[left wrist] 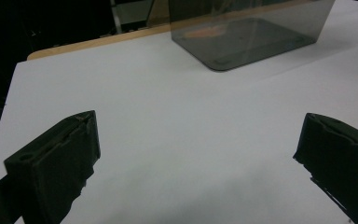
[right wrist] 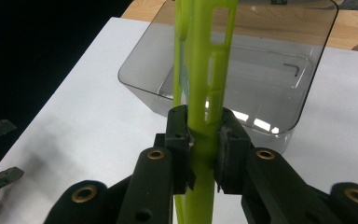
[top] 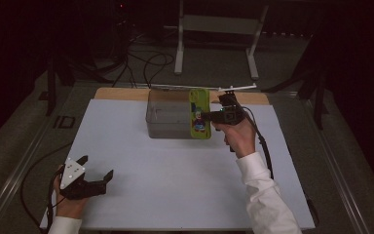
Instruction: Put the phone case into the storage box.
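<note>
Left tongs (top: 96,181) rested near the left front corner of the white surface (top: 175,195), jaws spread wide, nothing between them, well apart from the work. Further right, the smoky translucent rectangular plastic bin (top: 168,117) stood at the far middle of the surface, apparently empty. Right tongs (top: 213,116) were clamped narrow on the edge of a lime-green plastic phone case with cartoon print (top: 199,113), held upright at the bin's right end, above its rim. Judgement: pick-up done; case not yet inside the bin. Remaining: lower it in, release, withdraw.
</note>
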Demonstrator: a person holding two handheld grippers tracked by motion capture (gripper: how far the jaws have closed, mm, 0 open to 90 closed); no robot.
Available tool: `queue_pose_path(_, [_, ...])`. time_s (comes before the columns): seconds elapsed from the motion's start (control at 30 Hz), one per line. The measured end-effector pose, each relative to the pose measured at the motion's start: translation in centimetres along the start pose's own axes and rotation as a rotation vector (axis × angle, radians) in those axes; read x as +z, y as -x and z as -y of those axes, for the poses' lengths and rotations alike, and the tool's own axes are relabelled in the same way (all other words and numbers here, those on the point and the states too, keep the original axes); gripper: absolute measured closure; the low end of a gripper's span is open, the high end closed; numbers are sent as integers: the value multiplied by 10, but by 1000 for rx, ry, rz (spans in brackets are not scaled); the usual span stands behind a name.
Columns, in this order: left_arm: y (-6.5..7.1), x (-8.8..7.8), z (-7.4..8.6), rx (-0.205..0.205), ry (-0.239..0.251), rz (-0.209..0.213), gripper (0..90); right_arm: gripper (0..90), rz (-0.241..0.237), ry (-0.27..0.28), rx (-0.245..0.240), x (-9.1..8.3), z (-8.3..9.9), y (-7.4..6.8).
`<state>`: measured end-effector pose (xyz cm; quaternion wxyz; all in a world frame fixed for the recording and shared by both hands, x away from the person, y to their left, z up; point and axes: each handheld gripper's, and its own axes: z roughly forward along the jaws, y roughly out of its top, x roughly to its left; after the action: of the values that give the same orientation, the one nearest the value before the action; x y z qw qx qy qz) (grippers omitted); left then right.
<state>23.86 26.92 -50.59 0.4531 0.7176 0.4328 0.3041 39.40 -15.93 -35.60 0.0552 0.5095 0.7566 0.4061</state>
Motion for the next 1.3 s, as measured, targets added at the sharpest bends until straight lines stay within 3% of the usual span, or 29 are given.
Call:
queue_pose_path(0.47, [0,0,1,-4,2,-1,0,779,18,-48,5,9,-11,7])
queue_pose_path(1.3, [0,0,1,-4,7,-7,0,778,41,-64,47,8,-32,20])
